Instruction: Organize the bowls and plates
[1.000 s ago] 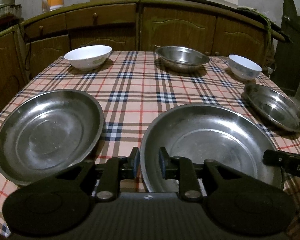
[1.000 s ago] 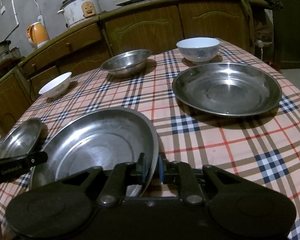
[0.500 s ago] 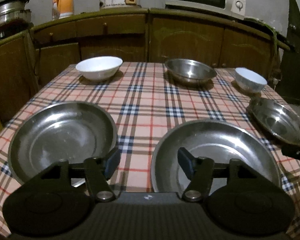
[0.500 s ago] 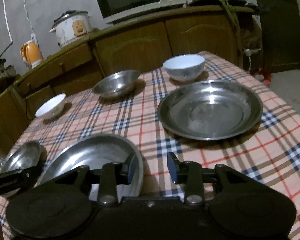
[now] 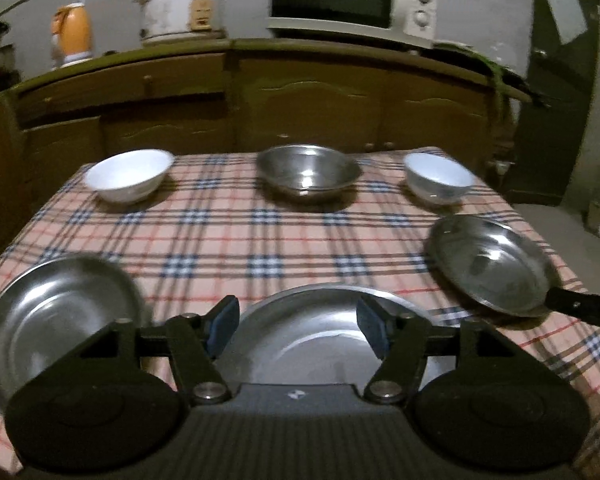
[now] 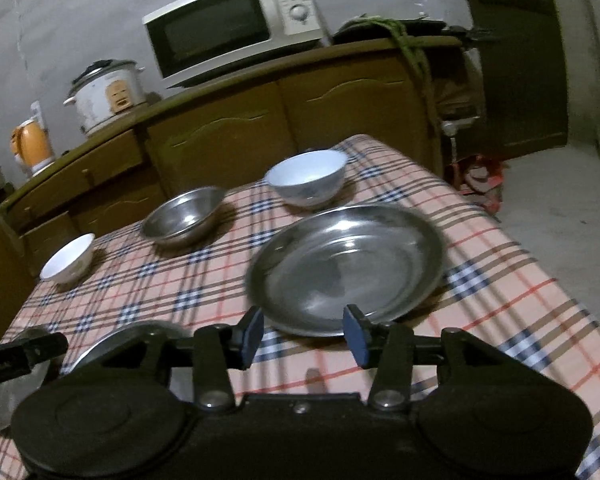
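Note:
Three steel plates lie on the checked tablecloth: a left plate, a middle plate and a right plate. At the far edge stand a white bowl, a steel bowl and a second white bowl. My left gripper is open and empty above the middle plate's near side. My right gripper is open and empty at the near rim of the right plate. The middle plate's rim shows at lower left.
Wooden cabinets run behind the table, with a microwave, a rice cooker and an orange kettle on top. A dark door and bare floor lie to the right of the table.
Both grippers opened and let go of the middle plate, then rose and pulled back. The right gripper swung right toward the right plate.

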Tool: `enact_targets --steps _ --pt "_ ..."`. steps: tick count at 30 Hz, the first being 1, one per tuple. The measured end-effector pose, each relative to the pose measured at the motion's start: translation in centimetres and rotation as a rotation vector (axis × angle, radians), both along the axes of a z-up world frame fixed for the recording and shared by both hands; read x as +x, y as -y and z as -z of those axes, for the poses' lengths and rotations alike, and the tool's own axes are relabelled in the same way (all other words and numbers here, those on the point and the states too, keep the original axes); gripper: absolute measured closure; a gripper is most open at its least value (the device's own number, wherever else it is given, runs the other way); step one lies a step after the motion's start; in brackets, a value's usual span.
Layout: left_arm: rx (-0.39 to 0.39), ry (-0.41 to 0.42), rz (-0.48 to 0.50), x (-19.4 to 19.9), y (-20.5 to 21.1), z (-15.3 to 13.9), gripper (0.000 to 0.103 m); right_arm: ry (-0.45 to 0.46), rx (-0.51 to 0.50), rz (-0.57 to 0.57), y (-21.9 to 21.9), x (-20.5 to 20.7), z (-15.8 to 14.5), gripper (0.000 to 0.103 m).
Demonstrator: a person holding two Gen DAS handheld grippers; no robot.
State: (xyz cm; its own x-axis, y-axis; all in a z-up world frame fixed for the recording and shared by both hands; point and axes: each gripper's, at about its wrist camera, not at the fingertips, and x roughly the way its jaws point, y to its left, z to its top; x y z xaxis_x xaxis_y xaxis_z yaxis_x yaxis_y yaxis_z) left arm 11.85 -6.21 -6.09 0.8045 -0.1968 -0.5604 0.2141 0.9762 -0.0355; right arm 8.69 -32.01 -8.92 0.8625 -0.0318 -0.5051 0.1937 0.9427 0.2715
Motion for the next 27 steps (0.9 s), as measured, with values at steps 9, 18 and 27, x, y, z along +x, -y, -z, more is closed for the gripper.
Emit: enact_targets --steps 9,18,27 --pt "-0.017 -0.031 0.102 2.1 6.3 0.5 0.032 -0.05 -0.015 0.064 6.2 1.3 1.1 0.036" --pt "-0.006 -0.098 0.112 5.5 11.4 2.5 0.028 -0.094 0.049 0.078 10.8 4.6 3.0 0.032" --pt "0.004 -0.19 0.073 9.7 13.8 4.4 0.031 -0.129 0.077 0.045 12.2 9.2 4.2 0.032"
